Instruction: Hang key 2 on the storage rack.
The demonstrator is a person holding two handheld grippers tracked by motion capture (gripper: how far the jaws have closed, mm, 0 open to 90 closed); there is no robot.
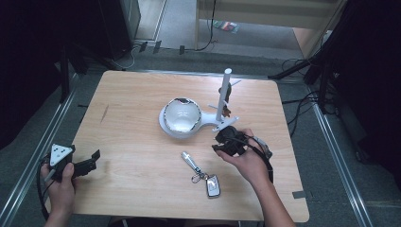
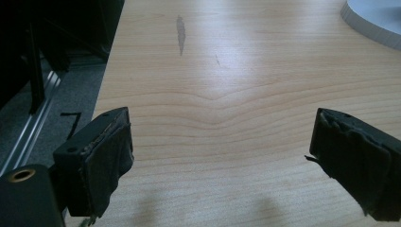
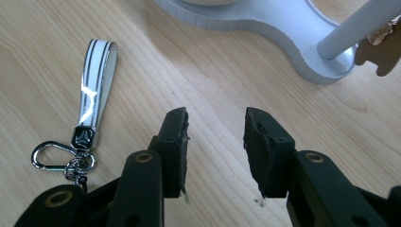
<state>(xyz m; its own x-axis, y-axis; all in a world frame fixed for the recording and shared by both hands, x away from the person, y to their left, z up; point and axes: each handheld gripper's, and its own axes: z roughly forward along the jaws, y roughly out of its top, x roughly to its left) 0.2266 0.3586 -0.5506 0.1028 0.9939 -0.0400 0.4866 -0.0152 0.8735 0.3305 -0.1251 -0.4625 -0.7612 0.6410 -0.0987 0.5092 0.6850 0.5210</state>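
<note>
Looking down from the high view, I see a pale wood bench (image 1: 142,142) with rounded corners and a fine grain; the left gripper view brings out a dark scuff (image 2: 180,33) in that grain near the far edge. My left tongs (image 1: 90,163) sit at the bench's near left corner, jaws wide apart over bare wood, their black pads worn and frayed.

My right tongs (image 1: 222,144) hover near the foot of the white stand (image 1: 222,124), jaws a narrow way apart with nothing between them. The right gripper view shows the tongs (image 3: 215,125) above bare wood, pads rough at the edges.

The keyring (image 1: 201,174) lies flat on the bench, just near-left of the right tongs and apart from them. It has a glossy white strap (image 3: 96,80) with dark stripes, a small black clasp bearing an emblem too small to read, a steel carabiner (image 3: 49,153) and, in the high view, a silver fob (image 1: 213,185).

The stand is matte white plastic: a round dish holding a mirror-bright bowl (image 1: 181,115), joined to an upright post (image 1: 223,94) with pegs, where something brown (image 3: 385,47) hangs.
</note>
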